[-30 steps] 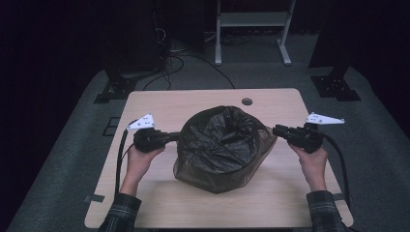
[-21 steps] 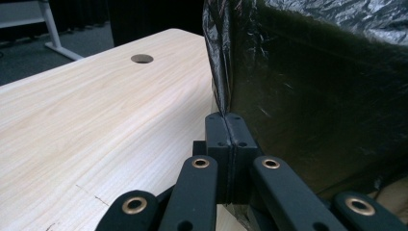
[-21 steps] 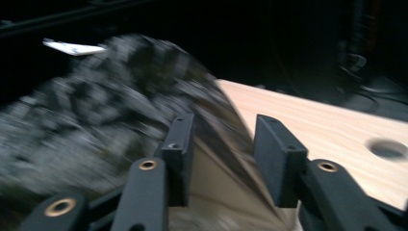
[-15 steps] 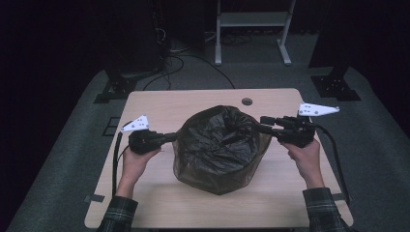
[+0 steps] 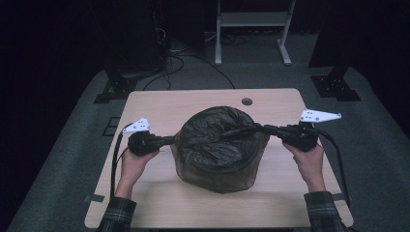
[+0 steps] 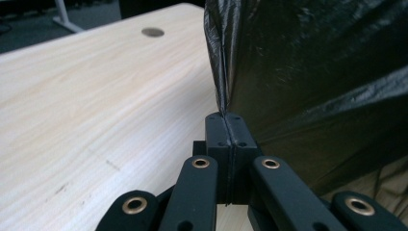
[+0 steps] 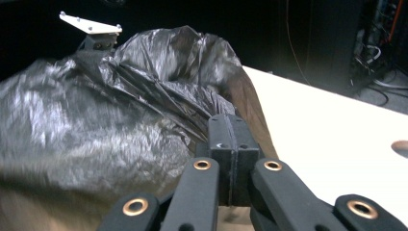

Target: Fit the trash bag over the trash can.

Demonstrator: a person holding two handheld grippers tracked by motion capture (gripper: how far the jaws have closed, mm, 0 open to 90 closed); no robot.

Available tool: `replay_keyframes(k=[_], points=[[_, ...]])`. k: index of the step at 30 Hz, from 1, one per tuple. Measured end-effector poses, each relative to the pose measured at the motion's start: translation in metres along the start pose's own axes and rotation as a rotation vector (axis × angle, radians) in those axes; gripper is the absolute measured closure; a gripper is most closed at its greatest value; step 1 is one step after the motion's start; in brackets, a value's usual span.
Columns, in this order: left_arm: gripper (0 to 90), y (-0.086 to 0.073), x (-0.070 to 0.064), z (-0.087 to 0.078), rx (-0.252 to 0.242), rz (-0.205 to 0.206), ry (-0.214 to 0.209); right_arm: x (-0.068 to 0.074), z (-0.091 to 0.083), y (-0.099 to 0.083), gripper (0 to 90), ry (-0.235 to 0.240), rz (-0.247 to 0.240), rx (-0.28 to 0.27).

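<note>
A: Entry, high view. Black plastic bag sits mid-frame on the light wooden table, bulging, its mouth gathered on top. Position of tongs?

B: Left gripper comes in from the left of the frame, its tip touching the bag's left flank. Right gripper reaches in from the right, well over the top of the bag, tip near the centre of the crumpled film. A hand holds the left one, another hand the right; plaid sleeves at the bottom edge.

A: Jaw state?

B: Left gripper view: the left gripper has its jaws pressed together, pinching a thin vertical fold of the bag that rises straight up from the tip. Right gripper view: the right gripper also has its jaws pressed together. Bag film lies against the tip; whether any is caught between the jaws I cannot tell.

A: Any labels, brands, writing?

B: None readable on bag, grippers or table. Noted only: a round hole in the tabletop, upper centre, beyond the bag; a white-legged stand on the floor at the top of the frame.
</note>
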State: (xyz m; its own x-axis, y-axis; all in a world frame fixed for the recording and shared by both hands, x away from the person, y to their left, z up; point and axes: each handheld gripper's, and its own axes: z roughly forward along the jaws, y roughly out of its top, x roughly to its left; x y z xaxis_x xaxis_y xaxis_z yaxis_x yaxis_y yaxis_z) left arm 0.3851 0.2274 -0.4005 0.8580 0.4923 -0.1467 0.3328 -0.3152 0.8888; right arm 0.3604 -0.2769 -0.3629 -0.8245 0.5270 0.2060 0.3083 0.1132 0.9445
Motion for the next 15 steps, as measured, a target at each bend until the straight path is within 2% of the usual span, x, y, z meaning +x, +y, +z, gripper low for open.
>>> replay_keyframes(k=[1,3,4,6,7,8,10,12,14,15], points=[[89.8,0.0,0.0,0.0,0.0,0.0,0.0,0.0,0.0,0.0,90.0,0.0,0.0,0.0],[89.8,-0.003,0.001,0.0,0.012,-0.011,-0.002,-0.003,-0.007,-0.013,90.0,-0.009,0.02,0.008],[89.8,-0.004,0.002,0.001,0.024,-0.015,0.001,-0.003,-0.007,-0.013,90.0,-0.009,0.02,0.008],[89.8,-0.008,0.003,0.001,0.052,-0.029,0.008,-0.005,-0.012,-0.025,90.0,-0.011,0.035,0.012],[89.8,-0.008,0.003,0.001,0.052,-0.029,0.008,-0.005,-0.012,-0.025,90.0,-0.011,0.035,0.012],[89.8,-0.011,0.005,0.002,0.082,-0.037,0.019,-0.006,-0.015,-0.033,90.0,-0.021,0.046,0.028],[89.8,-0.015,0.007,0.004,0.105,-0.049,0.018,-0.007,-0.016,-0.041,90.0,-0.025,0.058,0.042],[89.8,-0.017,0.007,0.006,0.115,-0.051,0.019,-0.008,-0.017,-0.044,90.0,-0.029,0.062,0.046],[89.8,-0.021,0.008,0.01,0.157,-0.062,0.03,-0.009,-0.018,-0.049,90.0,-0.032,0.072,0.05],[89.8,-0.025,0.007,0.014,0.198,-0.06,0.041,-0.01,-0.017,-0.053,90.0,-0.05,0.068,0.074]])
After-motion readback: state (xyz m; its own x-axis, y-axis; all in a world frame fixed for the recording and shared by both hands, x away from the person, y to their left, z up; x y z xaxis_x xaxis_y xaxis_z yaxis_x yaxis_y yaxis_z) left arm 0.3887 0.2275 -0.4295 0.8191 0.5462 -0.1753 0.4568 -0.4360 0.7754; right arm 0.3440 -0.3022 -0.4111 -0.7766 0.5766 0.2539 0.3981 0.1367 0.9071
